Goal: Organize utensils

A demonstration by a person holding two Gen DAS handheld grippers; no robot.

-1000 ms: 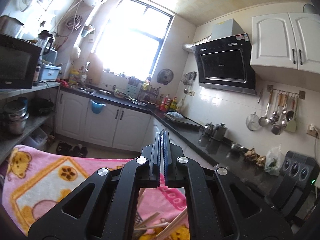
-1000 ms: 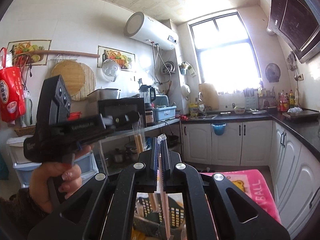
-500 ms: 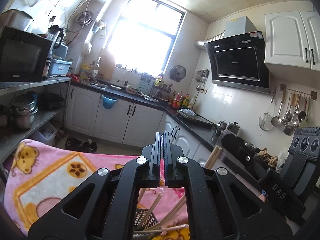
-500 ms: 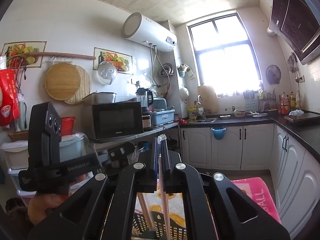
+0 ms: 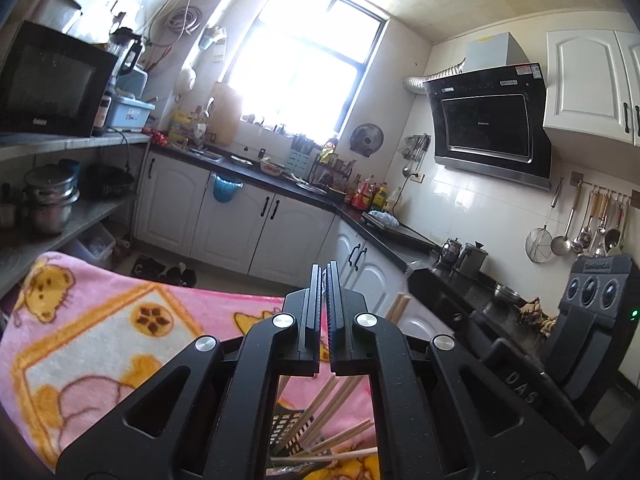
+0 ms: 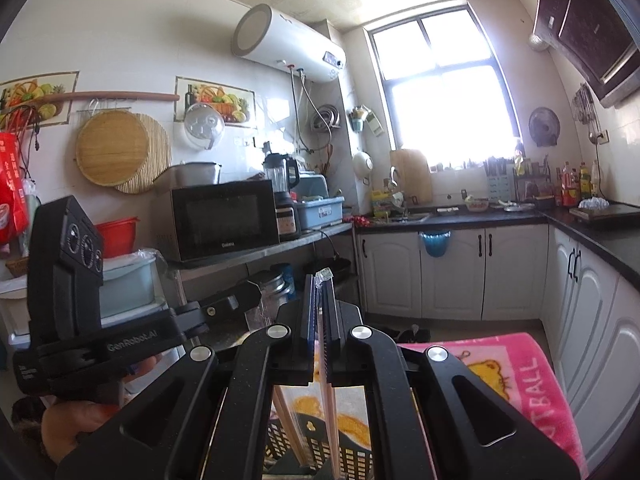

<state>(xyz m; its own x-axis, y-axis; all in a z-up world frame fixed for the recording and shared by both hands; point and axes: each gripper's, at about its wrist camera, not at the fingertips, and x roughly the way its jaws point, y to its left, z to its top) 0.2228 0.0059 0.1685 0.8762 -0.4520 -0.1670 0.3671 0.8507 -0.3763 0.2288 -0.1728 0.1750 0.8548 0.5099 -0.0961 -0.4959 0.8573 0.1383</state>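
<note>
— Below the left tongs (image 5: pixel 325 276), what lies there?

— A black slotted basket (image 5: pixel 290 432) on a pink blanket (image 5: pixel 104 332), with bare chopsticks (image 5: pixel 340 436) leaning in it. Those tongs are clenched on nothing.

— And the right tongs (image 6: pixel 320 292)?

— Clamped on a wrapped pair of chopsticks (image 6: pixel 330 408); the wrapper's clear end sticks up past the tips, and the sticks run down toward the basket underneath.

— Where is the other tool?

— Left of the right tongs, held in a hand (image 6: pixel 76 428) beside the microwave shelf (image 6: pixel 256 254).
</note>
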